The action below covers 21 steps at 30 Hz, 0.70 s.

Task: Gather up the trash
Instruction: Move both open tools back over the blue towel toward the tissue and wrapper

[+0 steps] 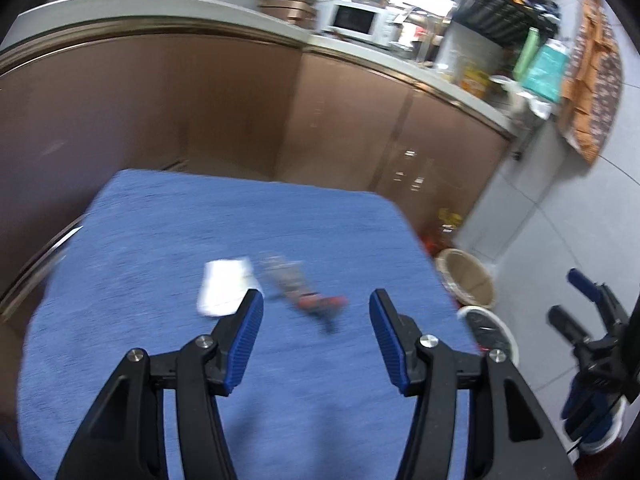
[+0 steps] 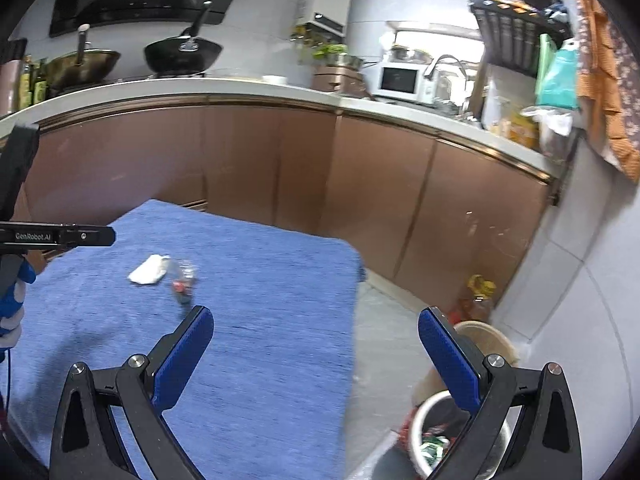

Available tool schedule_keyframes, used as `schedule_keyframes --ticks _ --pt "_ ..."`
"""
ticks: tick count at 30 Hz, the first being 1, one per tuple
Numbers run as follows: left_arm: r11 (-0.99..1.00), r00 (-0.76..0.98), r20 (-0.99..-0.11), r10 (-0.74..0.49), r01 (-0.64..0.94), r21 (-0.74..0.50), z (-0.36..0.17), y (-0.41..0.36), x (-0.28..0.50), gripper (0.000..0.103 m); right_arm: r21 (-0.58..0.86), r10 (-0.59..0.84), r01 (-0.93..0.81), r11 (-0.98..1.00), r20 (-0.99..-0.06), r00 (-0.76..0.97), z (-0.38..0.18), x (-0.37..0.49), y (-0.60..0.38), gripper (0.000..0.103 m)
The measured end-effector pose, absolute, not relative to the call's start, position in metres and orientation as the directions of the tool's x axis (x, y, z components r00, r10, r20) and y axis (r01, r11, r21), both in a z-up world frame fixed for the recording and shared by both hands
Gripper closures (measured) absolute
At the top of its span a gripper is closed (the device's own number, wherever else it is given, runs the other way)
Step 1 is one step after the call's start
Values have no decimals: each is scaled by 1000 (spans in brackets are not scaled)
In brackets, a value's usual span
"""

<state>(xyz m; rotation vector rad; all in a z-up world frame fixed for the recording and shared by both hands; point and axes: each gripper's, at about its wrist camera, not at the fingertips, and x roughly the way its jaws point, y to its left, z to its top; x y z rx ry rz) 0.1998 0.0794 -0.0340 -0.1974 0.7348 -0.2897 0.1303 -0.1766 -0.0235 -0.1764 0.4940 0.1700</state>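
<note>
A white crumpled tissue (image 1: 225, 287) and a crushed clear plastic bottle with a red label (image 1: 304, 290) lie side by side on the blue cloth-covered table (image 1: 200, 220). My left gripper (image 1: 316, 312) is open and empty, hovering just short of them. Both pieces also show in the right wrist view, the tissue (image 2: 149, 270) and the bottle (image 2: 183, 280). My right gripper (image 2: 316, 332) is open and empty, over the table's right edge. A round metal bin (image 2: 444, 440) holding wrappers stands on the floor under the right gripper.
Brown kitchen cabinets (image 2: 280, 160) under a white counter run behind the table. A beige bucket (image 1: 468, 276) and a yellow-capped oil bottle (image 2: 478, 296) stand on the grey tile floor to the right. The right gripper shows at the left wrist view's right edge (image 1: 576, 308).
</note>
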Motion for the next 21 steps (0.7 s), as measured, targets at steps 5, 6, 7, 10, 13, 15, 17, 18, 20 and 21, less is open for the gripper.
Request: schedule_keyframes --ticks 5,6,7,10,13,15,17,18,20,21 --pt "962 720 -657 -225 57 -268 -51 148 195 49 -69 203 -278 958 -523 828 -33 150 -147 0" --pt "963 720 -661 -210 36 -268 -55 160 195 49 -57 219 -292 955 -529 820 -34 154 -142 0" --pt "963 718 -667 -198 17 -268 -59 170 195 49 -43 237 -307 951 -536 810 -36 159 -136 0" --pt "960 697 -687 -203 3 -280 -73 183 201 49 -3 281 -342 940 -563 777 -44 174 -121 0" --pt "955 672 -701 -239 34 -293 -86 178 213 49 29 326 -386 922 -594 735 -56 193 -101 2" --pt "947 648 -708 -280 67 -313 -95 169 227 49 61 360 -413 909 -615 701 -66 206 -91 9" --pt "938 622 -715 -320 102 -330 -101 155 244 49 100 395 -438 894 -636 662 -78 223 -80 18" --pt "936 609 -721 -331 113 -334 -106 149 253 49 112 405 -444 889 -644 649 -82 229 -76 25" --pt "931 589 -729 -350 131 -341 -114 137 268 49 148 433 -461 875 -665 609 -96 246 -67 30" --pt "928 574 -735 -360 139 -345 -120 132 277 49 160 444 -468 869 -671 594 -101 253 -62 32"
